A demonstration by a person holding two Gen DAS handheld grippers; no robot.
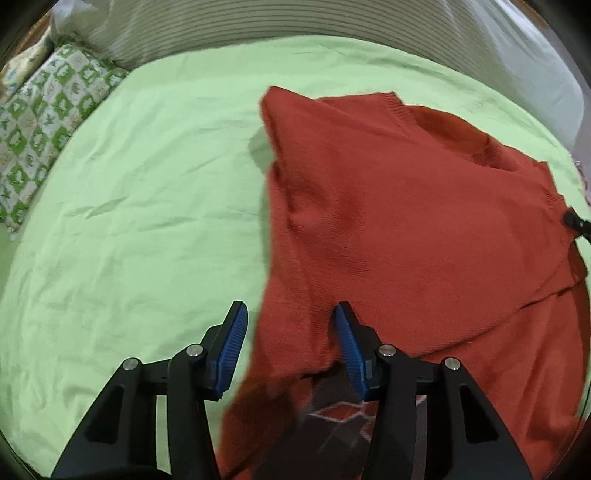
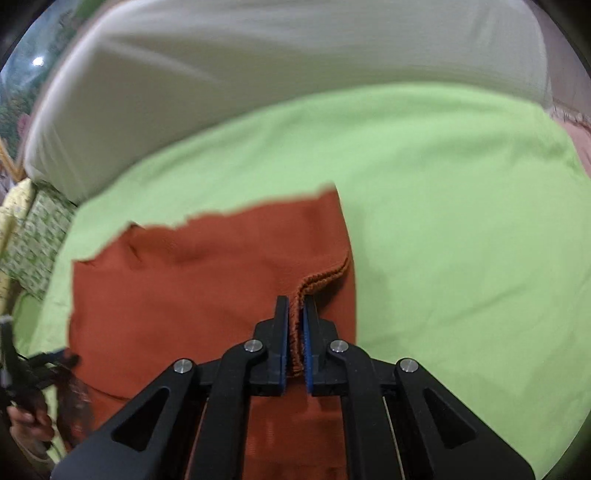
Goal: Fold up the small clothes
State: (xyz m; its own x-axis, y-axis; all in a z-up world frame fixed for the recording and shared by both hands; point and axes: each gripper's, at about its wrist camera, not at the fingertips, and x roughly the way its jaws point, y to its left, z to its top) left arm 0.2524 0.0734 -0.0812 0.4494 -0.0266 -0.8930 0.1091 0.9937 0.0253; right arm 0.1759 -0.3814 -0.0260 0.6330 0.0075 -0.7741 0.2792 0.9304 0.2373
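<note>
A rust-red knitted sweater lies on the green bedsheet, partly folded over itself. My left gripper is open, its blue pads either side of the sweater's near left edge, with cloth between the fingers. Under that edge a dark patterned part of the garment shows. In the right wrist view the sweater spreads to the left. My right gripper is shut on the sweater's ribbed edge, which bunches between the pads.
A green-and-white patterned pillow lies at the far left. A striped cushion and a white pillow line the back of the bed. The left gripper and a hand show at the left edge of the right wrist view.
</note>
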